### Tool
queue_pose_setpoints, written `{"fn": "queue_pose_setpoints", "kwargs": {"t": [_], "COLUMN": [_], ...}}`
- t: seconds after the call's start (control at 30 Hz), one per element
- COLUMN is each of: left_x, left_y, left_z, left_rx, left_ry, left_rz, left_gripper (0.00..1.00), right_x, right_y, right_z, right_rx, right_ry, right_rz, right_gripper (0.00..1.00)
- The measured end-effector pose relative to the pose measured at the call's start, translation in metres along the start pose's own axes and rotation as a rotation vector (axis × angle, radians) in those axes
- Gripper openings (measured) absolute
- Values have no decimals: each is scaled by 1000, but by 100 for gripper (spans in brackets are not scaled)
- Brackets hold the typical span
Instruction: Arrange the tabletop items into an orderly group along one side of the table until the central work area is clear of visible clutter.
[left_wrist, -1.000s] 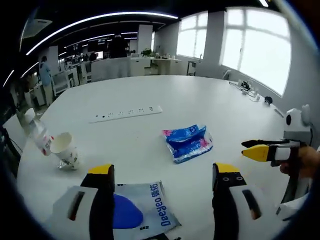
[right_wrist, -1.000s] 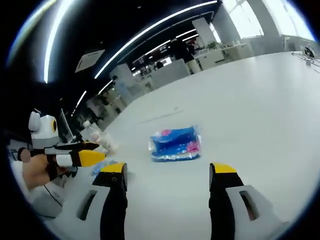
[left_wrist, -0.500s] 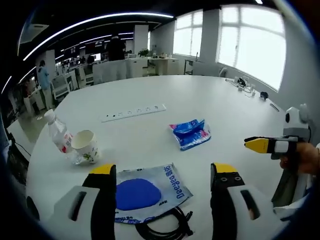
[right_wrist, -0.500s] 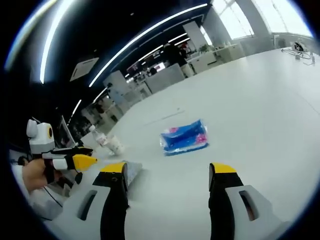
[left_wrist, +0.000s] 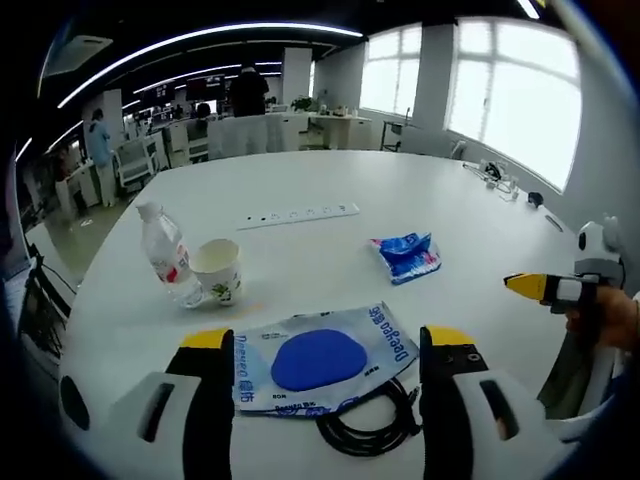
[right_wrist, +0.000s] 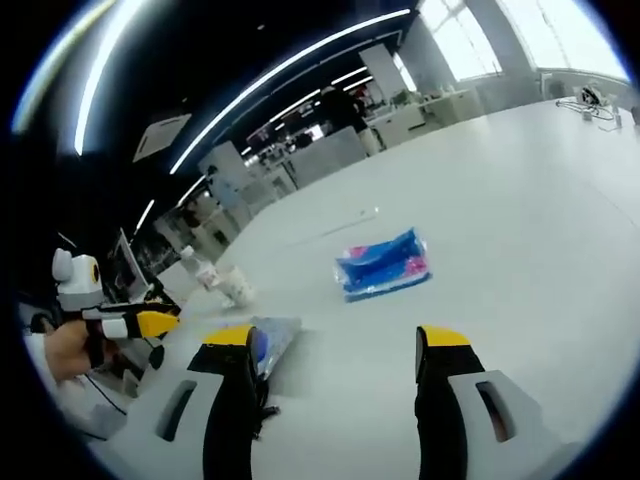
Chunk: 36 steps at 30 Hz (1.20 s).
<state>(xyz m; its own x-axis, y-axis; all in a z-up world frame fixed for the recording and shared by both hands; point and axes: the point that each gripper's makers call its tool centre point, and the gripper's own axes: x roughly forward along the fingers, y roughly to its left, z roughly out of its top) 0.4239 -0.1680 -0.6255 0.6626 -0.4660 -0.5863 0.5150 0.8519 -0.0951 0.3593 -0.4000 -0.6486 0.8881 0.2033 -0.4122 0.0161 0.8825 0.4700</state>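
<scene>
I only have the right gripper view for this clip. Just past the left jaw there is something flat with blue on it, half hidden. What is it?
Observer: The left gripper view shows it whole. It is a flat white pouch with a blue oval and blue lettering.
Operator: Anything lying with it?
Observer: A black cable lies coiled at its near edge, partly tucked under it.
Operator: The cup near the bottle is tiny for me. Is it plain?
Observer: No. The cup is white with a small green print low on its side. It stands open end up, right beside the clear bottle.
</scene>
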Motion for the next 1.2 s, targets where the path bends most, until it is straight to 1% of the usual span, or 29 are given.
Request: {"fn": "queue_pose_setpoints", "kwargs": {"t": [0.1,0.2,0.23,0.3,0.43,0.6,0.8,1.03,1.13,1.2], "left_x": [-4,-5,-4,-3,-2,-2,-4,-5,-3,-2], "left_y": [5,10,12,14,13,22,32,52,57,59], "left_z": [0,-1,-3,-6,-7,-18,-30,-50,-58,-62], "left_rx": [-9,-16,-30,-58,-51,-74,-97,-151,-165,-171], "left_ry": [-9,-18,-14,-3,-8,8,28,60,76,84], "left_rz": [3,9,14,13,11,20,37,69,75,77], "left_gripper": [77,77,77,76,77,76,76,75,74,74], "right_x": [3,5,4,3,3,6,17,29,33,35], "right_y": [7,11,12,12,11,8,13,32,42,44], "right_z": [0,0,0,-1,-1,-6,-18,-36,-43,-49], "right_rx": [-24,-27,-27,-35,-42,-35,-37,-43,-18,-3], "right_ry": [8,11,15,22,28,44,81,133,151,166], "right_rz": [8,17,18,17,20,18,37,96,135,144], "right_gripper": [62,62,62,62,62,61,60,59,58,57]}}
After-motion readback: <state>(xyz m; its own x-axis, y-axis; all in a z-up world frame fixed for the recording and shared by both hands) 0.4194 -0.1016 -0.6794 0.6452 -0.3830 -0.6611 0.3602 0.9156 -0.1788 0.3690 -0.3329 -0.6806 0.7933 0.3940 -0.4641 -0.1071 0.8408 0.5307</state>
